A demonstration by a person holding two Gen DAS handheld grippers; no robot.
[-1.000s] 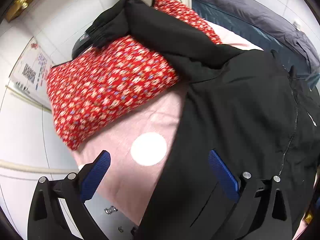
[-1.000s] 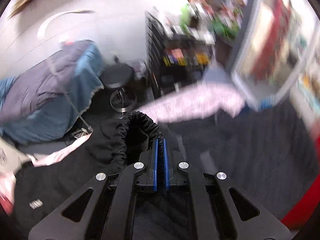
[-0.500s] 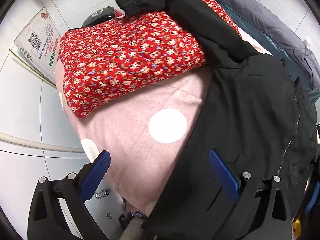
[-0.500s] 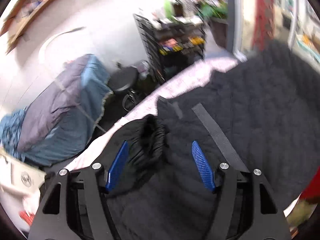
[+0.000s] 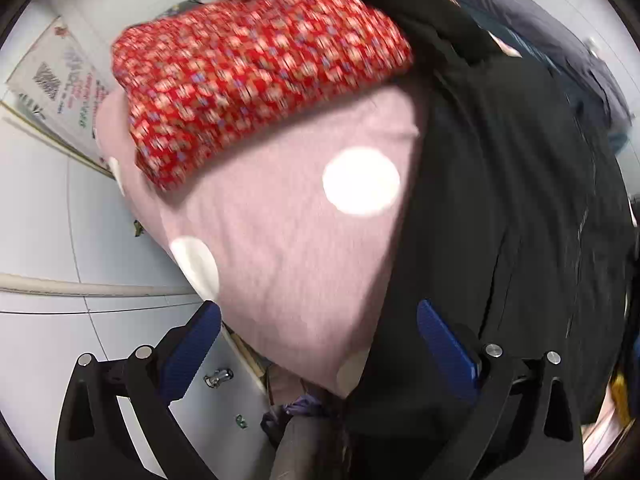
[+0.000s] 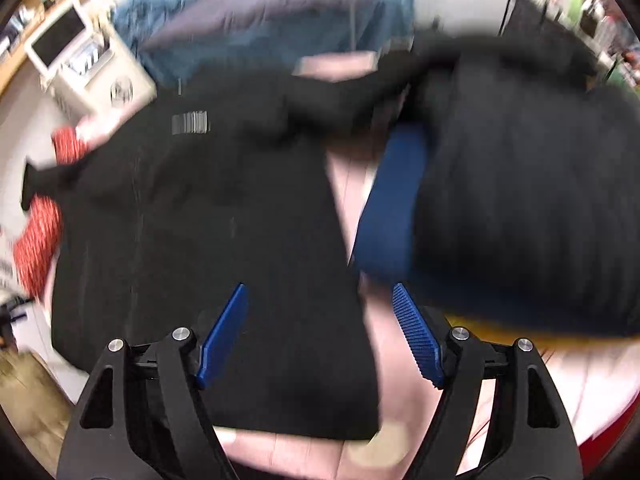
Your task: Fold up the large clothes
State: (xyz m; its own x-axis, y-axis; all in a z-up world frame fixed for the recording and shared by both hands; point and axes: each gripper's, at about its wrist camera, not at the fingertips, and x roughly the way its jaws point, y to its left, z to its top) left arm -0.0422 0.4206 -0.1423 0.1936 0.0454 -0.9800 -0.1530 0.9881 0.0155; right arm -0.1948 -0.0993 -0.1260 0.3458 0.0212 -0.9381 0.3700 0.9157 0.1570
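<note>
A large black jacket [image 5: 520, 208] lies spread on a pink bed sheet with white dots [image 5: 296, 232]. One sleeve runs up over a red floral pillow [image 5: 248, 64]. My left gripper [image 5: 320, 344] is open and empty above the sheet's corner, beside the jacket's left edge. In the blurred right wrist view the jacket [image 6: 208, 224] lies flat with a zipper line down it. My right gripper [image 6: 320, 332] is open and empty above the jacket's right edge. A second black quilted garment with a blue strip [image 6: 520, 200] lies at the right.
White tiled floor [image 5: 44, 216] and a leaflet [image 5: 56, 84] lie left of the bed. A dark blue-grey duvet [image 5: 568, 52] lies at the far right. A beige appliance [image 6: 80, 64] stands beyond the bed, blue bedding [image 6: 260, 36] behind it.
My right gripper opened and let go of the black cuff, then swung left over the spread jacket. My left gripper drew back toward the bed's corner, staying open.
</note>
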